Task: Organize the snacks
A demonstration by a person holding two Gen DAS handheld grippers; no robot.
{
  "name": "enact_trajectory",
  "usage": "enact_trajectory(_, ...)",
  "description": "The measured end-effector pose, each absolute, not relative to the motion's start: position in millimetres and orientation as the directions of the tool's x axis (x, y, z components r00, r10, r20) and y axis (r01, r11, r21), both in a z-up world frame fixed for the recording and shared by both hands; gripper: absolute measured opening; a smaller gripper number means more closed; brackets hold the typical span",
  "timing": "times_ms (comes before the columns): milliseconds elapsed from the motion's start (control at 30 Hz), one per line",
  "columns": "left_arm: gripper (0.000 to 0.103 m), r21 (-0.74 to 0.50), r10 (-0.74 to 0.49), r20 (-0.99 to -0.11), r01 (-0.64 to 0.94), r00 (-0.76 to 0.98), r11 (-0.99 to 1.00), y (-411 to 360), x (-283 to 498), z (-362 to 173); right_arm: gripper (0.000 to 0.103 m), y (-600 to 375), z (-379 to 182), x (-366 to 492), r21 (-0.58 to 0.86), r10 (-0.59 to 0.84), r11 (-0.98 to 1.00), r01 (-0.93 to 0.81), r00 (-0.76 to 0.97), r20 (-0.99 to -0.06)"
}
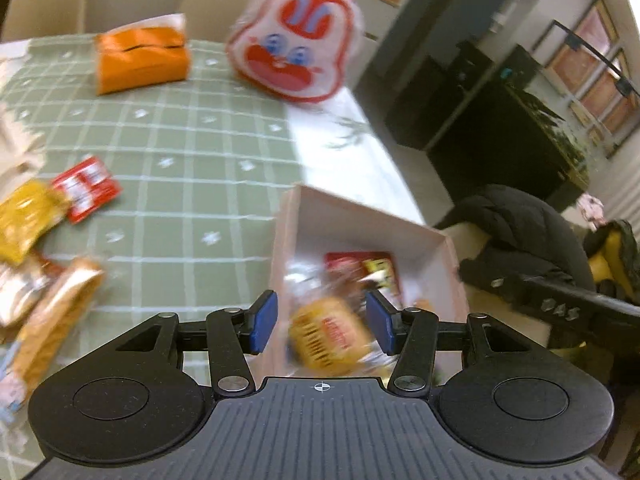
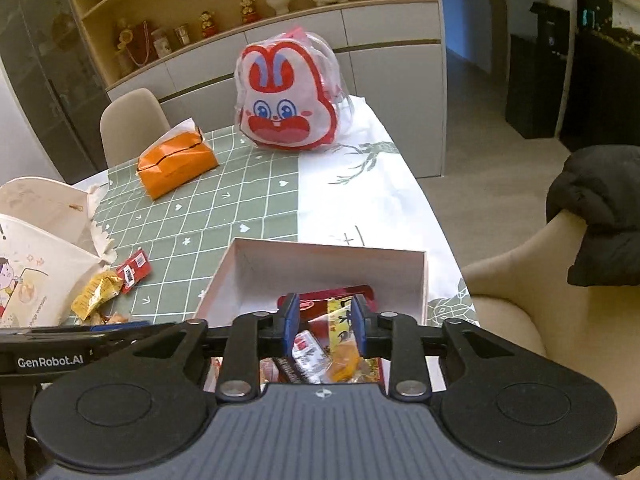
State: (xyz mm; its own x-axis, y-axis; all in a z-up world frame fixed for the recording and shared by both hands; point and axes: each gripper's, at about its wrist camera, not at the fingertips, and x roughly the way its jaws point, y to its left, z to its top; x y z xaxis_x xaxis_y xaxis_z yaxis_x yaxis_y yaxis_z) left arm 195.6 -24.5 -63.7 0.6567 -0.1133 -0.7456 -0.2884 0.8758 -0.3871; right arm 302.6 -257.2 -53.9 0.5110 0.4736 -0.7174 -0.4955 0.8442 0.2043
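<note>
A pink open box (image 1: 360, 220) (image 2: 320, 264) sits at the table's near right and holds several snack packets. My left gripper (image 1: 322, 322) is open over the box's near edge; a blurred yellow and red snack packet (image 1: 330, 336) lies between and below its fingers, apart from the pads. My right gripper (image 2: 324, 322) is open over the box, above a red packet (image 2: 320, 300) and a yellow packet (image 2: 344, 344). Loose snacks lie on the green cloth at left: a yellow packet (image 1: 24, 216) (image 2: 96, 292), a red packet (image 1: 86, 186) (image 2: 134, 270) and an orange-brown packet (image 1: 56, 312).
An orange tissue pack (image 1: 142, 58) (image 2: 176, 164) and a bagged rabbit-face toy (image 1: 296, 40) (image 2: 286, 100) stand at the far side. A white printed bag (image 2: 36, 248) lies at left. Beige chairs, one with a black jacket (image 2: 600, 208), stand around the table.
</note>
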Motion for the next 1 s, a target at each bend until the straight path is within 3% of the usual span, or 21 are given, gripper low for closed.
enact_trajectory(200,0.052,-0.35,-0.045,-0.796,-0.398,0.604,0.848,28,145,-70,0.049,-245,-56,279,0.207,0.456,0.854,-0.477,0.494,-0.741)
enact_trajectory(367,0.052,-0.36,-0.017,-0.81,-0.474,0.586,0.803,66,111,-77,0.048,-223,-91,255,0.237,0.443,0.841,-0.486,0.368,-0.817)
enact_trajectory(467,0.052,-0.343,0.006,-0.808,-0.479,0.59,0.808,79,97,-77,0.041,-207,-110,250,0.178,0.374,0.869,-0.462,0.376,-0.848)
enact_trajectory(567,0.052,-0.298,0.048,-0.805,-0.473,0.591,0.829,89,85,-76,0.041,-199,-119,254,0.115,0.291,0.909,-0.4,0.412,-0.863)
enact_trajectory(767,0.052,-0.227,0.087,-0.821,-0.462,0.564,0.858,111,68,-88,0.041,-184,-106,239,0.017,0.224,0.922,-0.388,0.494,-0.84)
enact_trajectory(1000,0.052,-0.18,0.033,-0.823,-0.314,0.568,0.932,122,79,-94,0.05,-149,-78,200,0.015,0.288,0.886,-0.463,0.524,-0.801)
